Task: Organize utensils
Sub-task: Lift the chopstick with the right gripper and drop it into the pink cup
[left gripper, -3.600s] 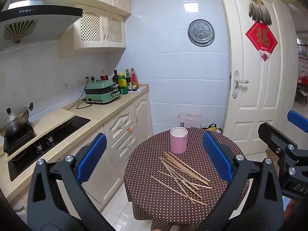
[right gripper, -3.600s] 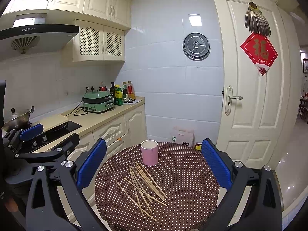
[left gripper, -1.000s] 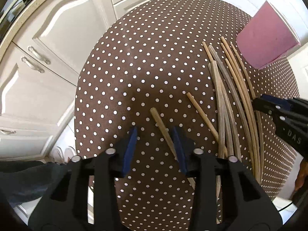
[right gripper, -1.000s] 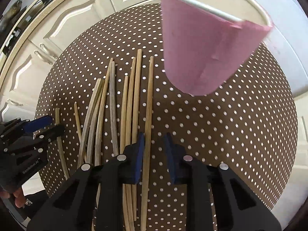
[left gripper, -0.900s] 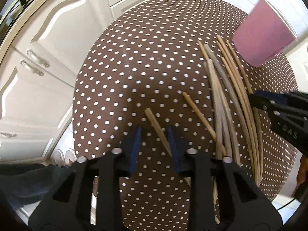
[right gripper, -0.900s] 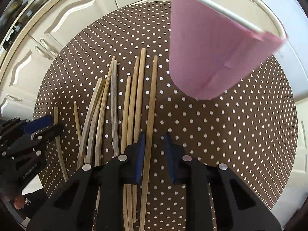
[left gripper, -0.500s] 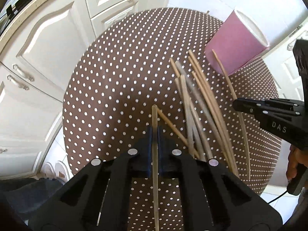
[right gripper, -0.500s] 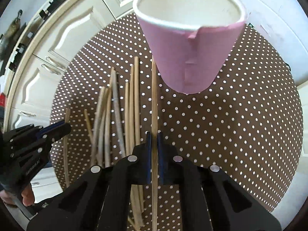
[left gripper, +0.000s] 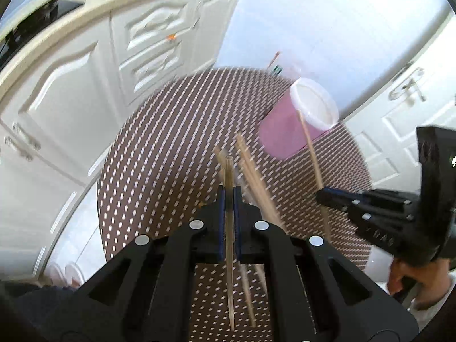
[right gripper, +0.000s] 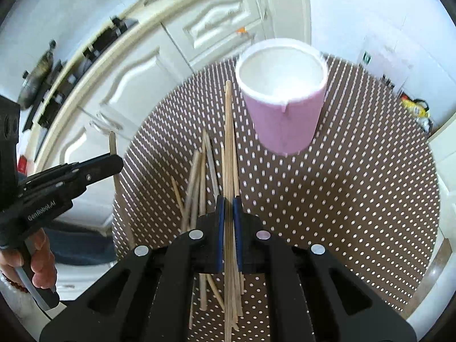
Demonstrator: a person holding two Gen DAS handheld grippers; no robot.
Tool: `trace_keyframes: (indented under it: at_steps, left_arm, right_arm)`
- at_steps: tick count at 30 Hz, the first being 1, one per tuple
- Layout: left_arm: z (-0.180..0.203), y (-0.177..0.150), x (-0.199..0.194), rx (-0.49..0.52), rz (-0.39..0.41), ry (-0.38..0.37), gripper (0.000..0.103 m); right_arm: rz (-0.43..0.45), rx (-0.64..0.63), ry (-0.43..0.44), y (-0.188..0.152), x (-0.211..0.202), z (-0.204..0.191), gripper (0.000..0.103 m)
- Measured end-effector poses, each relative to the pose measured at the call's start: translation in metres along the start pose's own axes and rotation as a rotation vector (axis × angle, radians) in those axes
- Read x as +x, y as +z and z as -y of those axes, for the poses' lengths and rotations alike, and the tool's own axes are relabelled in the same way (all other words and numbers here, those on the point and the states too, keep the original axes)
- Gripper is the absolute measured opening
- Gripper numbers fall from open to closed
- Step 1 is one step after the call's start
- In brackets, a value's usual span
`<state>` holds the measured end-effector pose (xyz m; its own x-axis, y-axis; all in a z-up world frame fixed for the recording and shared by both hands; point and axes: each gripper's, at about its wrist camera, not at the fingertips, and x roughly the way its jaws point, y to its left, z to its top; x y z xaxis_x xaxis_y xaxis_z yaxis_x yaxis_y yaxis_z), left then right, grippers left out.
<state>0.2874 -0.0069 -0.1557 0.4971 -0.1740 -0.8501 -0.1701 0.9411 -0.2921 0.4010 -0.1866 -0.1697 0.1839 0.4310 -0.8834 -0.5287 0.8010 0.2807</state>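
Two grippers, left (left gripper: pixel 229 196) and right (right gripper: pixel 228 208), each pinched one chopstick in their jaws above the tabletop (right gripper: pixel 342 199) near the pink cup (right gripper: pixel 285 114)

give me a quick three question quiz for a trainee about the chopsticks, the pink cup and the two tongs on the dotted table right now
1. True or false: the left tongs and the right tongs are each shut on one chopstick.
2. The pink cup is: A) lying on its side, B) upright with nothing visible inside, C) full of chopsticks.
3. Fill in: the other chopsticks lie loose on the ____ table.

Key: 1 true: the left chopstick and the right chopstick sit between closed tongs. 2 B. 3 polka-dot.
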Motion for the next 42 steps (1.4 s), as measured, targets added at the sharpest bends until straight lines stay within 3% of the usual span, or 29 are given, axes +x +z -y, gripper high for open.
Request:
trace_keyframes:
  at_steps: [13, 26, 37, 42]
  left_arm:
    - [0.047, 0.055, -0.066, 0.108, 0.195, -0.157, 0.005]
    - [0.087, 0.109, -0.095, 0.158, 0.375, -0.205, 0.005]
    - [0.101, 0.133, -0.087, 0.197, 0.457, -0.147, 0.006]
    - [0.096, 0.13, -0.051, 0.202, 0.369, -0.117, 0.006]
  right_arm:
    - [0.309, 0.041, -0.038, 0.019, -0.081, -0.011, 0.005]
    - [0.621, 0.118, -0.161, 0.063, -0.112, 0.01, 0.005]
    - [0.736, 0.089, -0.251, 0.095, -0.104, 0.017, 0.005]
    - [0.668, 0.071, -0.251, 0.093, -0.079, 0.022, 0.005]
